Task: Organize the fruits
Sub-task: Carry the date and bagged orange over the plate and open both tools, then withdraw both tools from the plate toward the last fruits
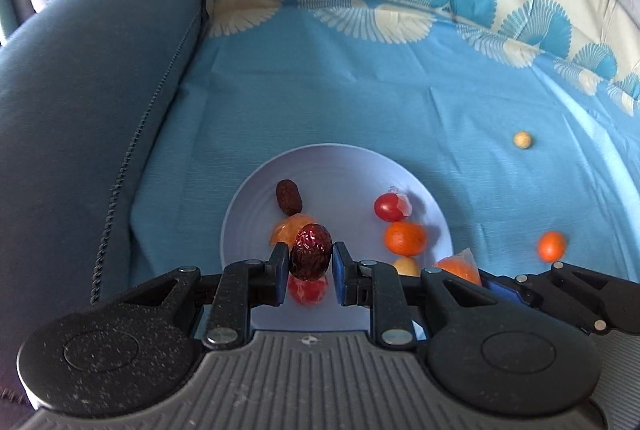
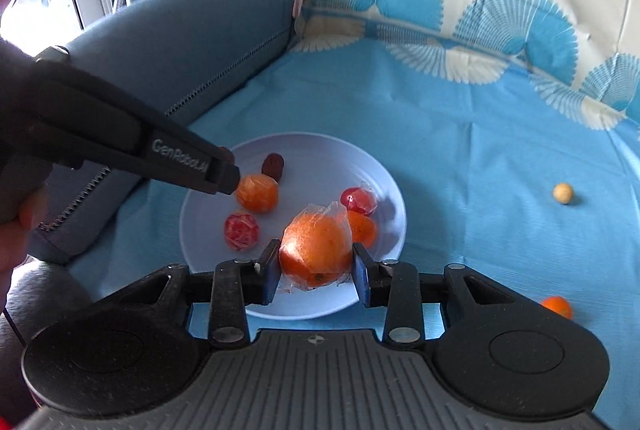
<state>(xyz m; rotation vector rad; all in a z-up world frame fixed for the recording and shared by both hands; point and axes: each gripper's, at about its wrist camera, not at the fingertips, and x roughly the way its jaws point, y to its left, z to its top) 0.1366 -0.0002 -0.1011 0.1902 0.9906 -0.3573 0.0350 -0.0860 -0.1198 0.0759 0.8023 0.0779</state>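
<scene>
Several fruits already lie on the plate (image 2: 384,189). The left hand-held gripper (image 1: 310,262) pinches a red date (image 1: 310,256) and the right hand-held gripper (image 2: 316,270) pinches a wrapped orange (image 2: 316,250), both above the plate. A small orange fruit (image 1: 552,246) and a pale ball (image 1: 523,140) remain on the cloth (image 1: 360,101) toward its right side.

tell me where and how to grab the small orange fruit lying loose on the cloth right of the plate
Grip the small orange fruit across its middle, coming straight down from above. It is round and sits alone on the flat cloth, clear of the plate, so any jaw direction should work. Both grippers are full now: left holds a red date, right a wrapped orange.
</scene>
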